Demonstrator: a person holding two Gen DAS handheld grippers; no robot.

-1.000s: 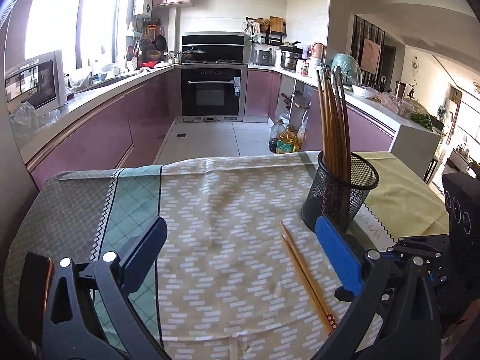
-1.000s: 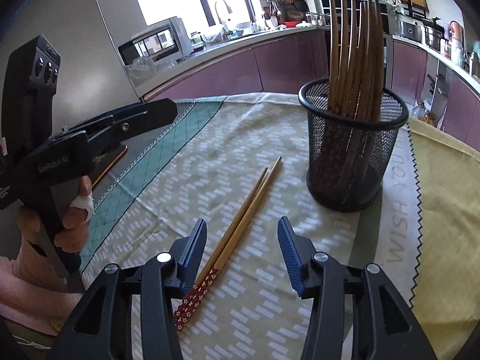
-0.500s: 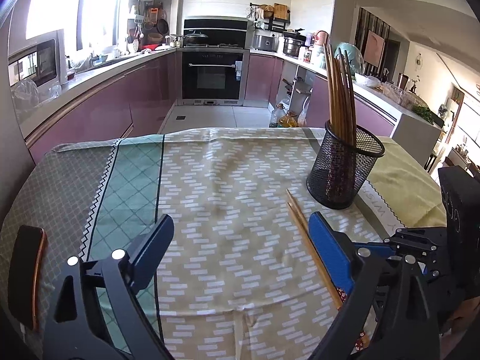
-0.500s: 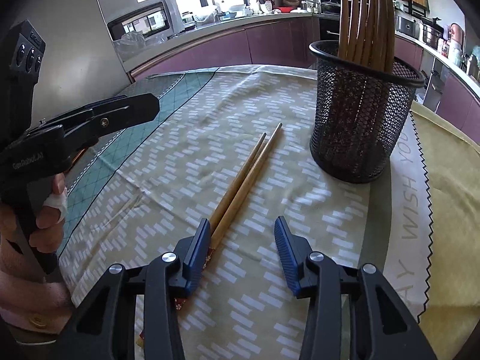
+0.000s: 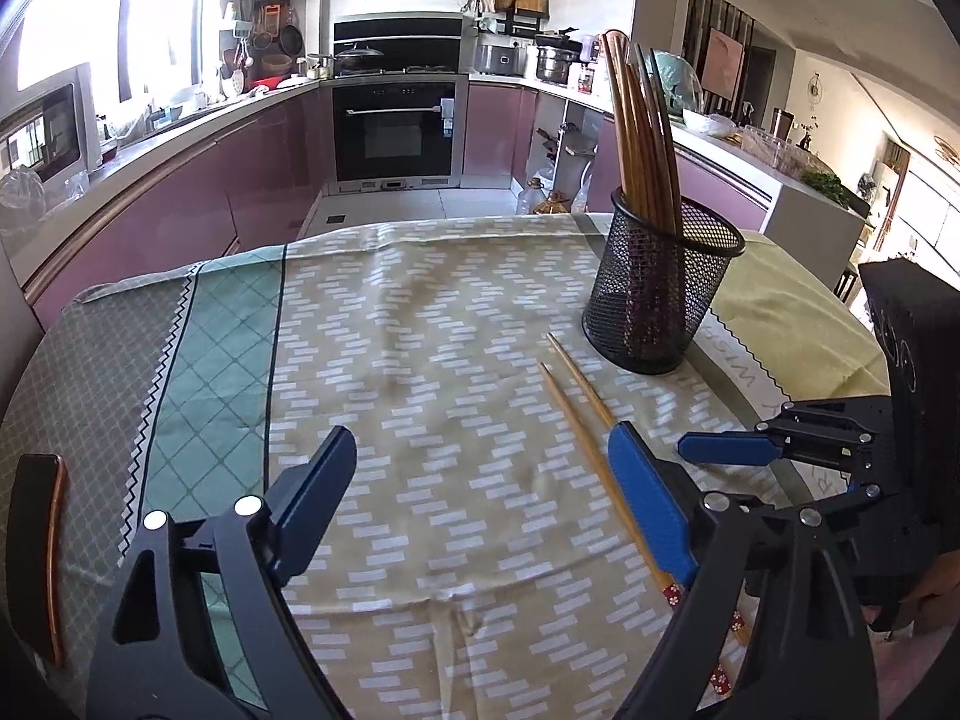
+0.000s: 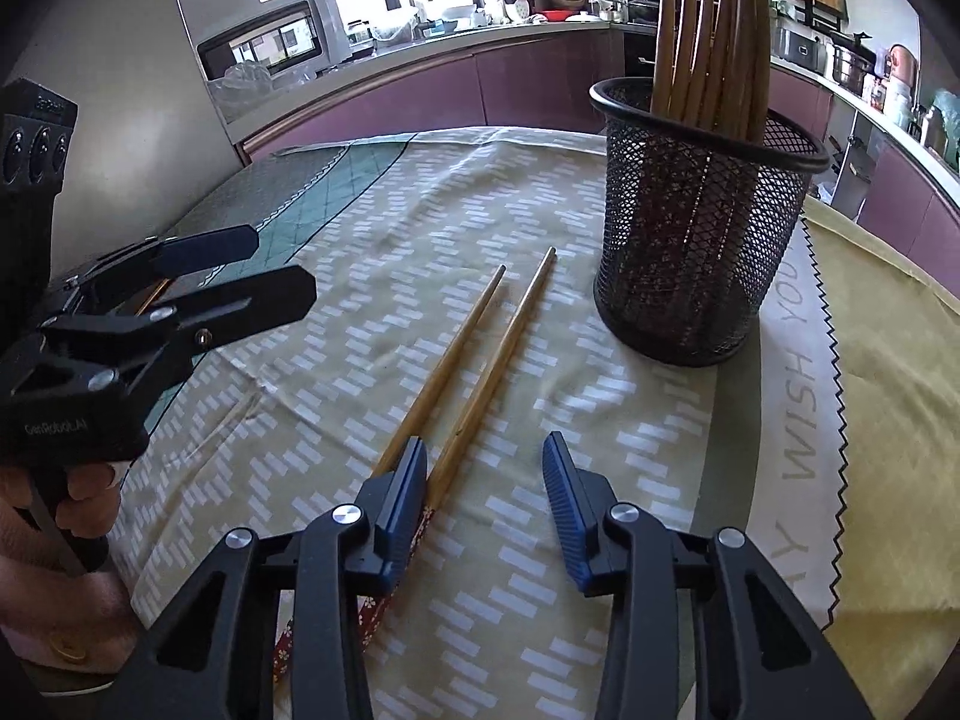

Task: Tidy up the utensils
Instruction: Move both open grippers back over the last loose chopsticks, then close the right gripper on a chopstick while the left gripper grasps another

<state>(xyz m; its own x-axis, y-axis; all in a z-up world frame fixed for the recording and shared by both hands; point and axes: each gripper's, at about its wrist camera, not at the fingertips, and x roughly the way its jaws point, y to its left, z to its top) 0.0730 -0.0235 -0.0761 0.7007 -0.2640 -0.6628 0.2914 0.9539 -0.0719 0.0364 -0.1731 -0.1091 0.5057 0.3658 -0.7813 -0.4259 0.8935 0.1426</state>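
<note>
Chopsticks (image 6: 480, 354), two loose ones of pale wood, lie on the table (image 6: 888, 360) in the middle of the right wrist frame, their thin tips toward a black mesh holder (image 6: 696, 252) in the upper right. The two tips are a little apart. The holder stands upright on the patterned cloth (image 5: 420, 360) and is full of other chopsticks (image 6: 714, 30), which stand with their thin tips up.

The right gripper (image 6: 486, 504) sits at the bottom of its frame over the decorated red ends of the loose pair. Its fingers (image 6: 567, 510) have just been closing, but they are not clenched: one chopstick lies in the gap and the other goes under the left finger (whether that finger touches it I cannot tell).

The left gripper (image 5: 480, 504) is at the bottom of the left wrist frame, its fingers (image 5: 312, 498) released and spread wide, though they have just been closing a little. Only cloth lies between them; the loose chopsticks pass just under the right finger. In the right wrist frame a hand (image 6: 78, 498) holds this gripper at the left edge.
</note>
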